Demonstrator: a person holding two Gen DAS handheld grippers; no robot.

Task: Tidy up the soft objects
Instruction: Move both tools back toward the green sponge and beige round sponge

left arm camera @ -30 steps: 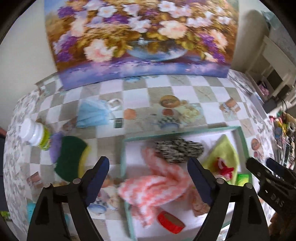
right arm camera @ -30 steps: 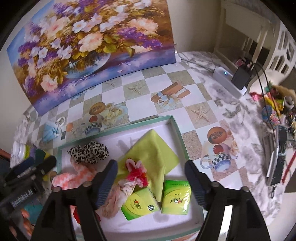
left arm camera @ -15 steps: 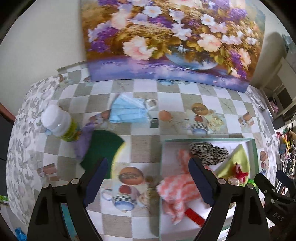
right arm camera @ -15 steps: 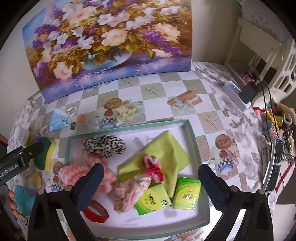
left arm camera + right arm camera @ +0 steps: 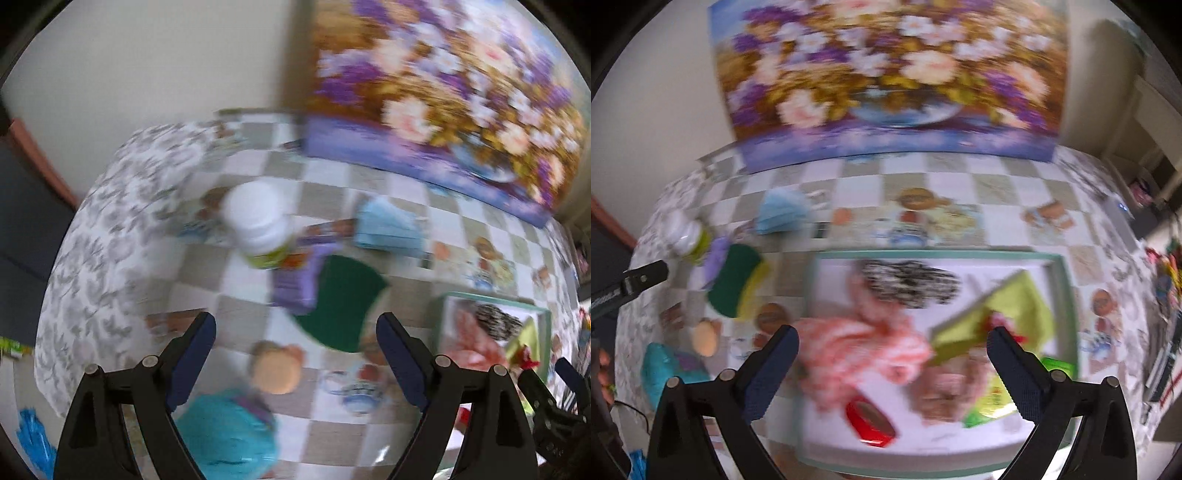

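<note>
Both views are motion-blurred. My left gripper hangs open and empty above the checked tablecloth, with a green-and-yellow sponge, a purple cloth and a round peach puff ahead of it. A teal soft thing lies between its fingers' bases. A blue face mask lies farther back. My right gripper is open over the green-rimmed tray, which holds a pink-white knit, a leopard scrunchie, a lime cloth and a red band.
A white-capped bottle stands behind the sponge. A flower painting leans on the wall at the table's back. Green tissue packs lie in the tray's near right corner. Cluttered shelves border the table's right side.
Both grippers have swung left across the table. The left one left the tray and now faces the sponge and bottle. The right one opened wider and now hangs over the tray's left half.
</note>
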